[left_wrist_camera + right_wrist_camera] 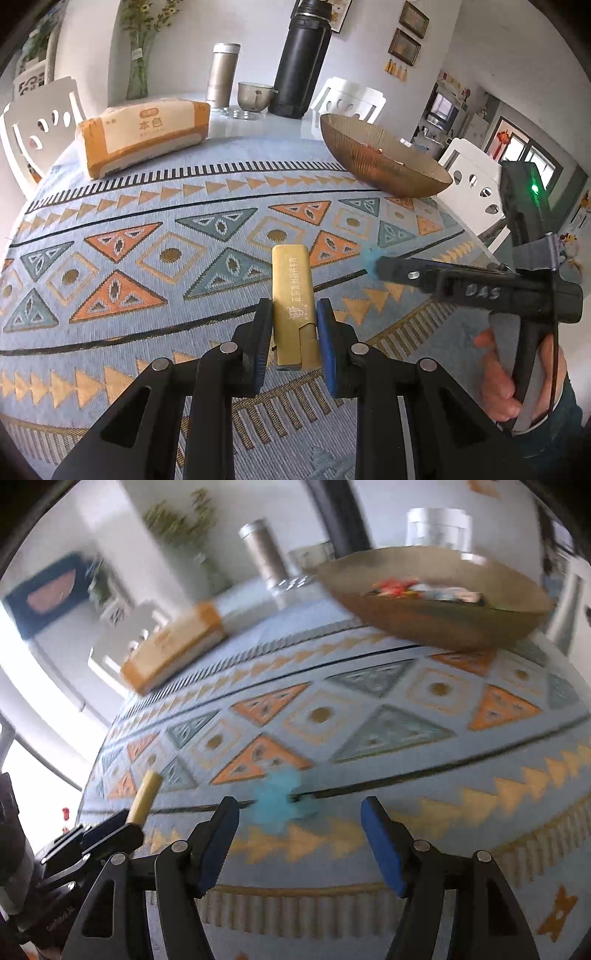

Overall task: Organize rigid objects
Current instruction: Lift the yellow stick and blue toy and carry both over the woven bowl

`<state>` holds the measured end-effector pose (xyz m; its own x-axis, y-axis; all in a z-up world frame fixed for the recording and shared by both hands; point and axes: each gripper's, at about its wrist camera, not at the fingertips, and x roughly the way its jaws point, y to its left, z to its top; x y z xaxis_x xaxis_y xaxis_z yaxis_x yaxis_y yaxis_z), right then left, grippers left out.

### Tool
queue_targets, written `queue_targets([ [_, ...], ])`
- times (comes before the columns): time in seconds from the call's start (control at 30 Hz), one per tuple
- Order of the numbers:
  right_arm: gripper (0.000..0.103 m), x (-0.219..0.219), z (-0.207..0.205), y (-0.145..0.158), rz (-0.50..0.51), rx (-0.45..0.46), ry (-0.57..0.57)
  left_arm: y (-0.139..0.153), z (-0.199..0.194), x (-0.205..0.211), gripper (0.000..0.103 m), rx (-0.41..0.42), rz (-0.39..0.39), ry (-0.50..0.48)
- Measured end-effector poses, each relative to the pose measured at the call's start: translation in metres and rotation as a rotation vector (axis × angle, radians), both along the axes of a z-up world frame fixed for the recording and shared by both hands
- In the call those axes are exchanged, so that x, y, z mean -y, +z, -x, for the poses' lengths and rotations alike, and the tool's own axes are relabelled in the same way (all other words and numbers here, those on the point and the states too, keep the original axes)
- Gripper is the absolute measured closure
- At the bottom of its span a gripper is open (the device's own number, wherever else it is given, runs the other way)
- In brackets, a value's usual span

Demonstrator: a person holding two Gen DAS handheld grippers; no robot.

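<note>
Gold rectangular metal case (293,295) clamped in left gripper (293,332), short of ribbed amber glass bowl (380,162); right gripper (299,834) spread, empty, over small blue object (280,801), also outside bowl.

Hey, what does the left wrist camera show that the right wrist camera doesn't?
Only the left wrist view shows the printed face of the gold bar clamped in the left gripper, plus the hand holding the right gripper. Only the right wrist view shows the colourful items inside the bowl and the right gripper's open jaws. Both show the blue object, tissue pack and patterned tablecloth.
</note>
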<state>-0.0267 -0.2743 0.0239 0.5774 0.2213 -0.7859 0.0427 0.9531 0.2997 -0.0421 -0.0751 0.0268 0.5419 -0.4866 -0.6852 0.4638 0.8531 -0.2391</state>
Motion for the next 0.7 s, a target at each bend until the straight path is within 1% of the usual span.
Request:
queue_targets([
  [0.07,0.037,-0.015,-0.007,-0.001,0.083,-0.007,-0.003,0.000,0.001,0.001,0.082,0.005,-0.010,-0.003],
  [0.1,0.054,-0.022,-0.011,-0.002,0.132,-0.006,-0.006,0.000,0.001,0.002,0.082,0.007,-0.013,-0.006],
  [0.13,0.063,-0.028,-0.015,-0.003,0.180,-0.007,-0.008,0.000,0.002,0.003,0.082,0.013,-0.018,-0.008],
  [0.17,0.068,-0.033,-0.017,-0.004,0.228,-0.005,-0.010,0.000,0.003,0.004,0.082,0.018,-0.023,-0.008],
  [0.2,0.068,-0.037,-0.018,-0.004,0.255,0.000,-0.006,0.001,0.004,0.004,0.082,0.026,-0.028,-0.008],
  [0.3,0.070,-0.041,-0.008,0.002,0.252,0.032,0.010,0.002,0.007,0.005,0.082,0.040,-0.033,-0.005],
  [0.37,0.070,-0.034,0.002,0.013,0.221,0.058,0.005,0.005,0.006,0.008,0.082,0.045,-0.048,0.006],
  [0.43,0.070,-0.025,0.008,0.034,0.209,0.101,-0.017,0.015,0.005,0.012,0.082,0.042,-0.044,0.000],
  [0.47,0.070,-0.018,0.011,0.049,0.212,0.133,-0.034,0.024,0.004,0.015,0.082,0.053,-0.036,-0.010],
  [0.5,0.070,-0.014,0.012,0.061,0.217,0.158,-0.047,0.037,0.005,0.018,0.082,0.082,-0.030,-0.019],
  [0.57,0.070,0.000,0.015,0.088,0.217,0.213,-0.082,0.066,0.004,0.027,0.084,0.144,-0.015,-0.038],
  [0.6,0.070,0.011,0.015,0.106,0.207,0.249,-0.107,0.081,0.003,0.032,0.084,0.173,-0.003,-0.048],
  [0.67,0.070,0.025,0.016,0.128,0.202,0.292,-0.149,0.114,-0.004,0.046,0.084,0.236,0.023,-0.065],
  [0.7,0.070,0.036,0.016,0.143,0.201,0.324,-0.182,0.122,-0.008,0.051,0.084,0.247,0.033,-0.073],
])
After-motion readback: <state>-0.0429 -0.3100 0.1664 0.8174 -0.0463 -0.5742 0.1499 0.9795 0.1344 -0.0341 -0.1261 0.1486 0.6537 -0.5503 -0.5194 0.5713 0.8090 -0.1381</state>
